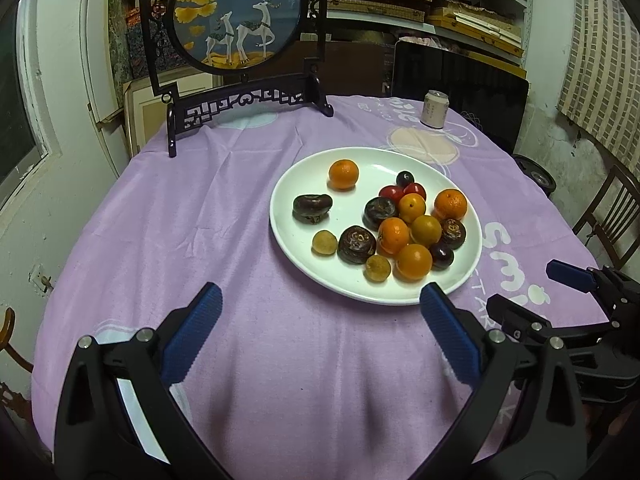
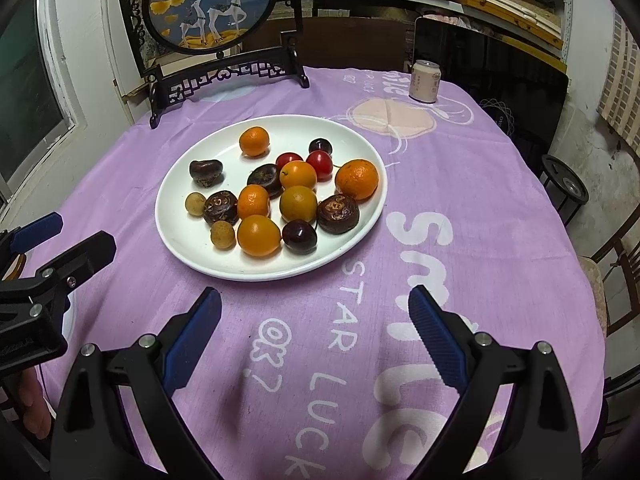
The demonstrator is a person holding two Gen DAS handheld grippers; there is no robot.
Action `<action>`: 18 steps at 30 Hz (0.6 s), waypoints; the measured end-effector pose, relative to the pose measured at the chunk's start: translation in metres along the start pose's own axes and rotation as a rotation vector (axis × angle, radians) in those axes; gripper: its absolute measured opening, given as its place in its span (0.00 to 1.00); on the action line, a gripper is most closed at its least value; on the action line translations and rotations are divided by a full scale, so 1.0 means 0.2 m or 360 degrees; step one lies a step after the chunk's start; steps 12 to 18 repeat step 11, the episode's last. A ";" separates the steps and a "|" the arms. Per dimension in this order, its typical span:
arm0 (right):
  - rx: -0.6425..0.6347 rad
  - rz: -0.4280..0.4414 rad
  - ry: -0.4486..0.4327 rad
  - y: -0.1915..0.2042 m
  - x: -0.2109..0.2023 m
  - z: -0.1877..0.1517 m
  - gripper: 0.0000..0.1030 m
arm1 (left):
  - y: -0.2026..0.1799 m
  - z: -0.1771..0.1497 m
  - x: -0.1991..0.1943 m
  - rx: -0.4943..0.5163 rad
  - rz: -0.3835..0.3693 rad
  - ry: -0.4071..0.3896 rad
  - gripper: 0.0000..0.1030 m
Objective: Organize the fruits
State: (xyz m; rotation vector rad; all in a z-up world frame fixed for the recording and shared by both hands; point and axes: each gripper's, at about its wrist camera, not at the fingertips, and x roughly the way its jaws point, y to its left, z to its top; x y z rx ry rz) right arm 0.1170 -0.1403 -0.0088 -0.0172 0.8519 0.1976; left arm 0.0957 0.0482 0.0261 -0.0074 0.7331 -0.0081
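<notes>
The left gripper [image 1: 320,312] hangs above the purple cloth [image 1: 224,240] of the desk, its jaws spread wide with nothing between them. The white plate [image 1: 296,236] lies just ahead of them and off toward the right jaw, whose blue tip overlaps the plate's near rim in this view; whether it touches cannot be told.

The right gripper [image 2: 314,308] is likewise wide open and empty. From its jaws the plate [image 2: 176,232] sits just ahead and toward the left jaw, apart from both tips.

All the fruit is on the plate. A lone orange [image 2: 254,141] lies at the far side, and a dark wrinkled fruit [image 2: 205,173] sits by itself near it. The rest cluster together: more oranges [image 2: 258,235], two red cherry tomatoes [image 2: 320,164], dark cherries [image 2: 299,236], brown chestnut-like fruits [image 2: 338,213] and two small tan longans [image 2: 223,234].

Well beyond the jaws stand a drinks can [image 2: 425,81] on the cloth and a framed round deer picture [image 2: 208,4] on a black stand.

Each gripper shows at the edge of the other's view, beside the plate.
</notes>
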 end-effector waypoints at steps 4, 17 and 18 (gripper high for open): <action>-0.0001 0.0002 -0.0002 0.00 0.00 0.00 0.92 | 0.01 0.00 0.00 -0.0005 -0.0009 0.0024 0.98; -0.0011 0.0002 0.0000 0.01 0.00 0.00 0.92 | 0.03 0.00 0.01 -0.0028 -0.0008 0.0042 0.98; -0.0011 0.0002 0.0000 0.01 0.00 0.00 0.92 | 0.03 0.00 0.01 -0.0028 -0.0008 0.0042 0.98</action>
